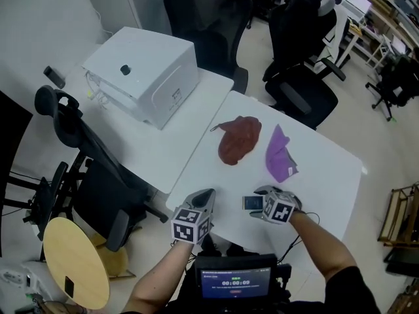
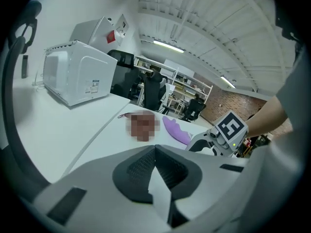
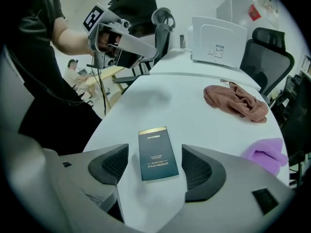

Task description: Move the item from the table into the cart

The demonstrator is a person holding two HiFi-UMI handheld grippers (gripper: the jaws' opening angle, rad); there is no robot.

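Observation:
A flat dark green box [image 3: 156, 153] with gold print lies on the white table [image 3: 170, 101], between the jaws of my right gripper [image 3: 156, 164]. That gripper is open and its pads [image 3: 112, 163] stand clear of the box on both sides. In the head view the box [image 1: 252, 203] sits near the table's front edge, in front of my right gripper [image 1: 253, 203]. My left gripper [image 1: 207, 195] hovers just left of it, shut and empty, its pads [image 2: 141, 166] pressed together. No cart is in view.
A crumpled brown cloth [image 1: 239, 139] and a purple cloth [image 1: 280, 154] lie further back on the table. A white box-shaped appliance [image 1: 141, 74] stands on the adjoining table at left. Black office chairs [image 1: 301, 77] ring the far side.

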